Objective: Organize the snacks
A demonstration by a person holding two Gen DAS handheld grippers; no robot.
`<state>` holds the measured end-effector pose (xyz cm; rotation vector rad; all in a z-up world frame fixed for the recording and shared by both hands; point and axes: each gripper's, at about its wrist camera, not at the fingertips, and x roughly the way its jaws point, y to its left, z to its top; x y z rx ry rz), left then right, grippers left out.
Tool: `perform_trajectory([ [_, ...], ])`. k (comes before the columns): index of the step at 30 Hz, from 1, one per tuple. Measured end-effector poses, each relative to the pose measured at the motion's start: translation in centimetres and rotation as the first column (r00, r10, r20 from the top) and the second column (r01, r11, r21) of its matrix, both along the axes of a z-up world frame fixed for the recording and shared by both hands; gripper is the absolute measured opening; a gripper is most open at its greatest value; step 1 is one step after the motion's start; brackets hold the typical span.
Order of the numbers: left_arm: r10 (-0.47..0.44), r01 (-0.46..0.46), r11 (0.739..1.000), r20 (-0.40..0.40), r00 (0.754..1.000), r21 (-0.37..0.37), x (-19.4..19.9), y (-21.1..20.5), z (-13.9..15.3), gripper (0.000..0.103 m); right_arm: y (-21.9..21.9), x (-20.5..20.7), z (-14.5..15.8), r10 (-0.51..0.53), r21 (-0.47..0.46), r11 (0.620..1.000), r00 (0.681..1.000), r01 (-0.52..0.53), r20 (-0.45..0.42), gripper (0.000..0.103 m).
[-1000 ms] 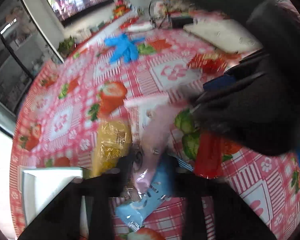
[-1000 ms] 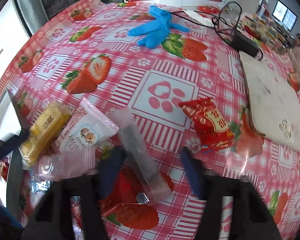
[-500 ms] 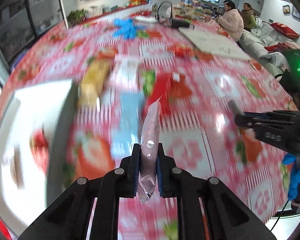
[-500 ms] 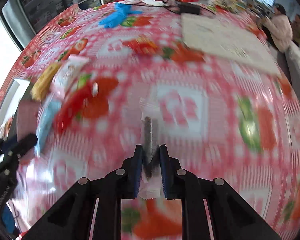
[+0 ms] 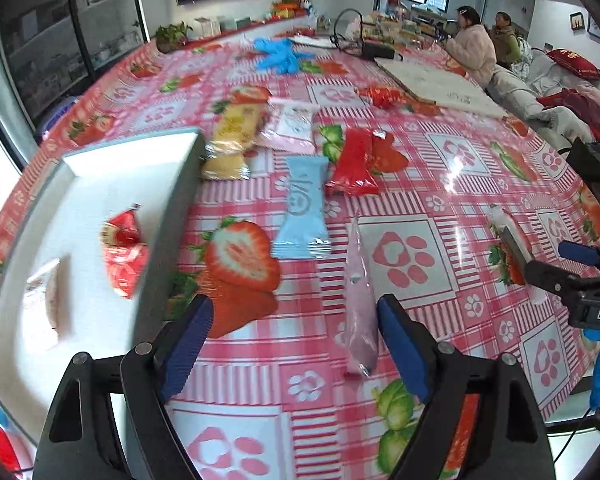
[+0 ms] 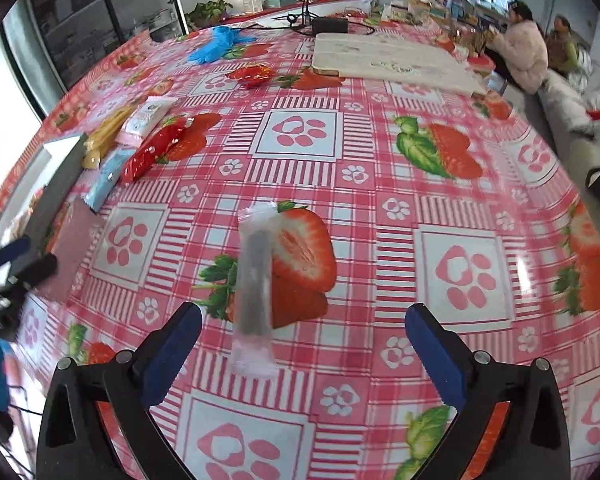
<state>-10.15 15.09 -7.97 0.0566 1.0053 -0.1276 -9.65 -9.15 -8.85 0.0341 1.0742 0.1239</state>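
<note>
My left gripper (image 5: 296,344) is open. A pink snack packet (image 5: 358,300) lies on the tablecloth next to its right finger. My right gripper (image 6: 304,356) is open. A clear packet with a dark bar (image 6: 254,284) lies on the cloth just ahead of it, nearer its left finger. A white tray (image 5: 32,316) at the left holds a red snack (image 5: 122,252) and a pale one (image 5: 46,300). A yellow packet (image 5: 232,140), a white-pink packet (image 5: 294,128), a light blue packet (image 5: 304,208) and a red packet (image 5: 354,162) lie past the tray.
Another red snack (image 5: 384,96) lies near a pale board (image 5: 436,84). Blue gloves (image 5: 278,54) and a black cable with adapter (image 5: 374,50) are at the far side. Two people (image 5: 472,50) sit at the far right. The table edge curves close on the right.
Both grippers were shut on their packets half a second ago. Now both are open and the pink and clear packets lie on the tablecloth.
</note>
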Motion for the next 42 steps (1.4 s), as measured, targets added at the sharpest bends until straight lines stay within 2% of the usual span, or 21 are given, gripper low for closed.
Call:
perform_trajectory([
  [5, 0.032, -0.033, 0.999, -0.037, 0.999, -0.022, 0.9, -1.3, -1.8, 0.087, 1.8, 1.4, -0.8, 0.01, -0.004, 1.0, 1.0, -0.01, -0.003, 0.102],
  [7, 0.032, -0.032, 0.999, 0.001, 1.0, 0.014, 0.9, -2.0, -2.1, 0.089, 2.5, 1.4, -1.6, 0.01, -0.042, 0.999, 1.0, -0.01, 0.005, 0.103],
  [8, 0.026, -0.026, 1.0, 0.011, 1.0, 0.014, 0.8, -2.2, -2.2, 0.091, 3.0, 1.4, -2.0, 0.017, -0.084, 0.996, 1.0, -0.015, 0.015, 0.103],
  [10, 0.019, -0.019, 1.0, 0.015, 1.0, 0.004, 0.9, -2.4, -2.6, 0.103, 2.9, 1.0, -2.2, 0.015, -0.075, 0.997, 0.998, -0.01, 0.059, 0.103],
  [15, 0.025, -0.025, 1.0, 0.071, 0.997, 0.001, 0.2, -2.4, -2.8, 0.103, 2.8, 0.2, -2.4, 0.025, -0.07, 0.997, 0.99, -0.016, 0.142, 0.103],
  [42, 0.031, -0.031, 1.0, 0.085, 0.996, 0.0, 0.1, -2.5, -2.9, 0.103, 2.8, 0.0, -2.3, 0.026, -0.07, 0.997, 0.988, -0.015, 0.155, 0.103],
])
